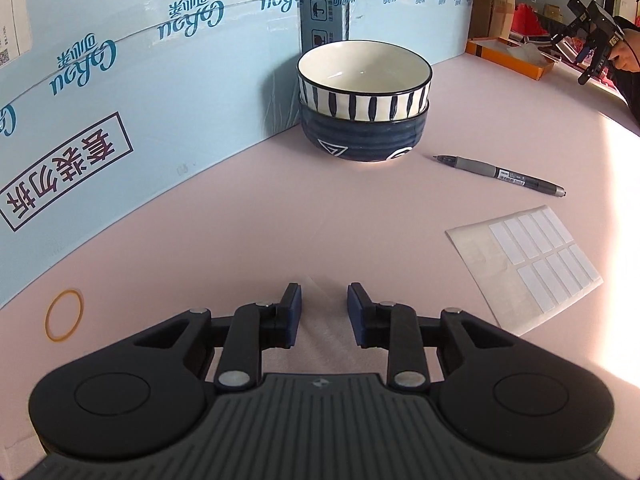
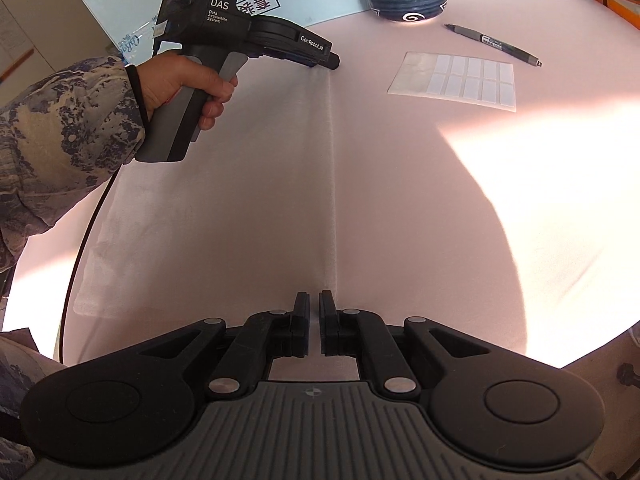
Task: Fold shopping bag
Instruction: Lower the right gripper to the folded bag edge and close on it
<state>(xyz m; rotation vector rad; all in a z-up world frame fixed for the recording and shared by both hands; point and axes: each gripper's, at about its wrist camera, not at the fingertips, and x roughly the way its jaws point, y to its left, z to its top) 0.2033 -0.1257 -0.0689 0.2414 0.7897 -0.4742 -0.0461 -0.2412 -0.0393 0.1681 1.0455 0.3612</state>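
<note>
Two close, downward wrist views

bag [image 2: 224,208] – thin matt cloth | bowls [image 1: 364,100] – glazed, glossy ceramic | table [image 1: 248,208] – smooth matt

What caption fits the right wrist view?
Both grippers at opposite ends of the bag edge.

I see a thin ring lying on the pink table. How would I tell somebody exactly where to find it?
Start at the tall light-blue cardboard box standing along the table's left edge. Follow its foot toward the near end, to the left of the left gripper. There the rubber band lies flat by itself, a thin yellow-orange loop, far from the bowls, pen and label sheet.
</note>
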